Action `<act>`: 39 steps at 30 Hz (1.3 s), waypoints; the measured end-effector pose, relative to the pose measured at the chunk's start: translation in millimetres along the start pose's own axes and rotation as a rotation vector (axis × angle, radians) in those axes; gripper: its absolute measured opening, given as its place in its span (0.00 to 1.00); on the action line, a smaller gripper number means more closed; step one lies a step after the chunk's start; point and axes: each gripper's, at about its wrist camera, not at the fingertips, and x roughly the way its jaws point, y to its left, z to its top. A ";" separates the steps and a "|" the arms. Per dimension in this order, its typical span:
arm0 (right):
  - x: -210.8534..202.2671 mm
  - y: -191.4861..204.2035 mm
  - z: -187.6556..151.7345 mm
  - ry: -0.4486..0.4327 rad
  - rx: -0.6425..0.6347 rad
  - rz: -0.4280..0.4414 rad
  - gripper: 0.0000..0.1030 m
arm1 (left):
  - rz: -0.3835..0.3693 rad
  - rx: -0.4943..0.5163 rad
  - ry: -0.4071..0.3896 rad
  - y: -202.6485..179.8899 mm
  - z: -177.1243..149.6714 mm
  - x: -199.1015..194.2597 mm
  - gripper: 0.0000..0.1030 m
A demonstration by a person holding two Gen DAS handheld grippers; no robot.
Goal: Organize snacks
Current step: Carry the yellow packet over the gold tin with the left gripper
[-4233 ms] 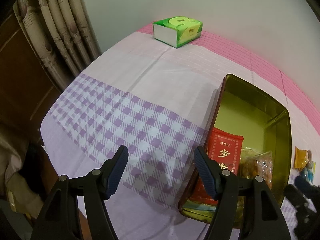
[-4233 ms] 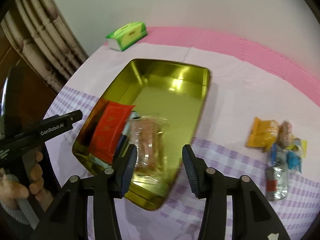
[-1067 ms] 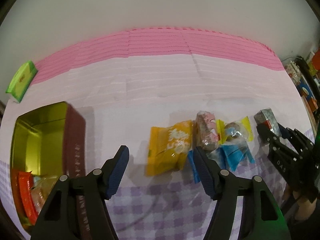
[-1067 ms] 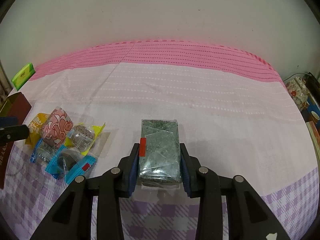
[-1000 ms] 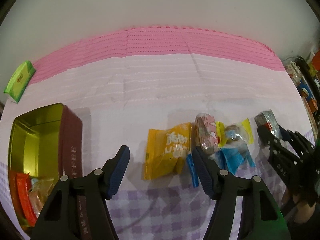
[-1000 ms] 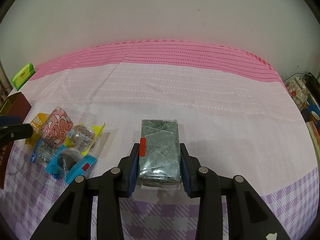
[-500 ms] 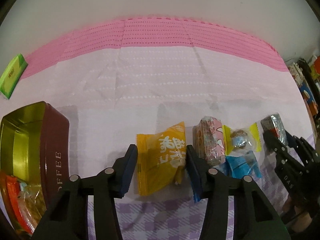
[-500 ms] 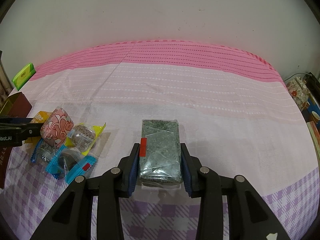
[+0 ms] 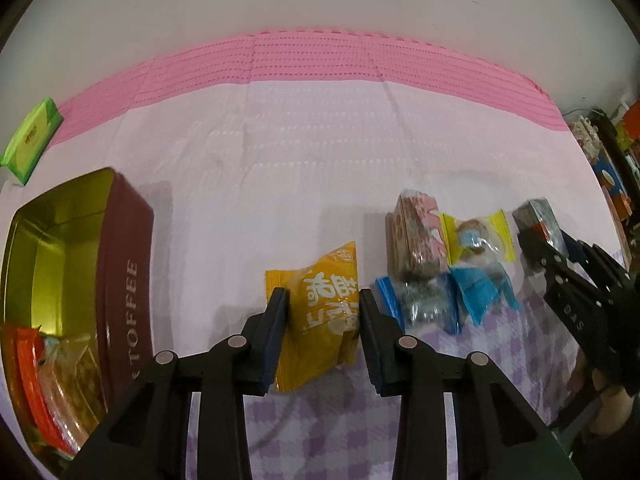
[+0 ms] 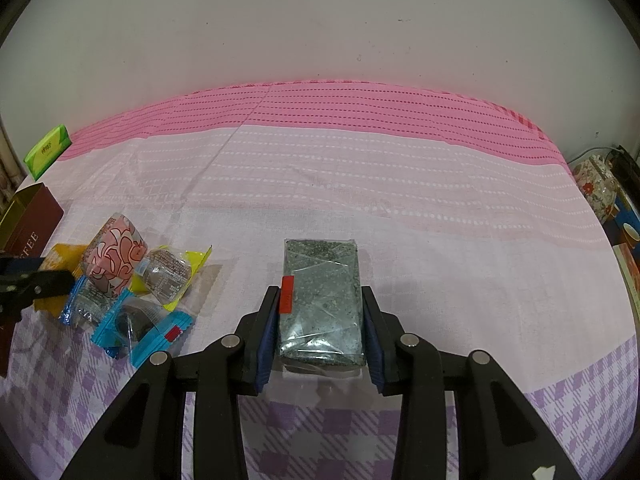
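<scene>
Both your grippers now grip a snack on the bed.

Your left gripper [image 9: 323, 312], wide open a second ago, has just been closing and now pinches the yellow packet [image 9: 320, 316] near the tin [image 9: 124, 256]. Your right gripper [image 10: 320, 328] has not moved, still clamped on the grey bar [image 10: 322, 304], well right of the snack pile [image 10: 132, 280].

"TOFFEE" runs down the maroon tin [image 9: 132, 276] — "DAS" on the right hand-held gripper [image 9: 550, 240].
</scene>
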 end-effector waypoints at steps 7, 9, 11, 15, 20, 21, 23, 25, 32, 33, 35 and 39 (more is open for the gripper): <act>0.5 1.4 -0.4 0.000 0.001 -0.001 0.35 | 0.013 0.018 -0.034 1.1 -4.8 -21.5 0.35; 0.5 1.3 -0.4 0.000 0.001 -0.002 0.35 | 0.027 0.024 -0.045 3.3 -6.1 -29.2 0.35; 0.6 2.0 0.4 0.000 0.000 -0.003 0.35 | 0.038 0.025 -0.052 5.7 -7.4 -35.0 0.35; 1.1 3.6 0.4 0.000 -0.005 -0.008 0.35 | 0.042 0.009 -0.060 15.0 -9.1 -48.7 0.35; -0.1 3.0 1.0 -0.001 -0.004 -0.008 0.35 | 0.067 0.000 -0.082 29.1 -6.8 -62.6 0.35; -0.1 2.8 0.7 -0.001 -0.005 -0.007 0.35 | 0.068 -0.002 -0.084 32.0 -5.1 -63.7 0.35; 0.1 2.7 0.7 -0.001 -0.005 -0.007 0.35 | 0.086 -0.007 -0.091 38.7 -3.9 -67.5 0.35; 0.2 2.7 0.9 -0.001 -0.005 -0.008 0.35 | 0.100 -0.019 -0.096 47.7 -2.3 -69.8 0.35; 0.4 2.7 0.7 -0.001 -0.007 -0.009 0.35 | 0.164 -0.065 -0.104 83.3 6.1 -70.5 0.35; 0.4 3.2 0.6 -0.001 -0.007 -0.009 0.35 | 0.177 -0.075 -0.105 90.6 7.8 -70.7 0.35; 0.4 3.3 0.6 -0.001 -0.007 -0.009 0.35 | 0.189 -0.087 -0.102 102.8 9.9 -69.5 0.35; 0.3 3.6 0.4 -0.001 -0.007 -0.009 0.35 | 0.225 -0.125 -0.083 132.9 13.2 -63.1 0.35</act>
